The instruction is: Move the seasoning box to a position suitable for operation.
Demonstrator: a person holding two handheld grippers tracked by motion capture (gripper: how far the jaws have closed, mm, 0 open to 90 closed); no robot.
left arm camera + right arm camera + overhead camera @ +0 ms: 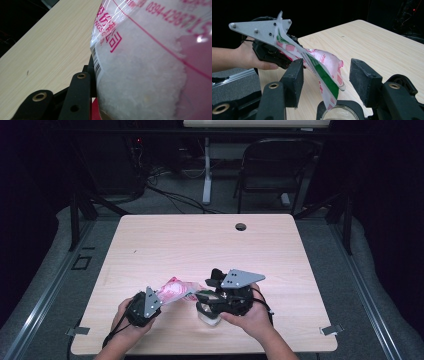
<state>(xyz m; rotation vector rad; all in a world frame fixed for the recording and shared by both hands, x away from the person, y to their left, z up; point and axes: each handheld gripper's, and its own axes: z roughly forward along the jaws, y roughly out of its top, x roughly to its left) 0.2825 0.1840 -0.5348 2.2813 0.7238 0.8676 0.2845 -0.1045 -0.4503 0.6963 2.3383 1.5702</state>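
- A clear plastic bag with pink and red printing and a green stripe (175, 290) hangs just above the pale wooden table (200, 240), near its front edge, stretched between the two grippers.
- In the left gripper view the bag (150, 62) sits very close: see-through film printed with pink characters, a row of pink digits, a thin pink line and a small barcode at the edge, with white, crumbly, grainy contents behind the film.
- In the right gripper view the bag's (322, 67) flat end is crumpled and twisted; it shows a green band, red-and-white printed blocks and a white edge, and droops toward a round clear glass rim (340, 113) at the bottom of that view.
- The left gripper (145, 306), a black tool with a grey three-cornered plate, is clamped on the bag's left end; the bag presses against its black jaw in its own view.
- The right gripper (325, 80), also black with a grey plate, has its jaws standing wide apart, with the bag's drooping end between them but the pads not pressing on it.
- In the high view a small clear container (209, 316) stands on the table under the right gripper.
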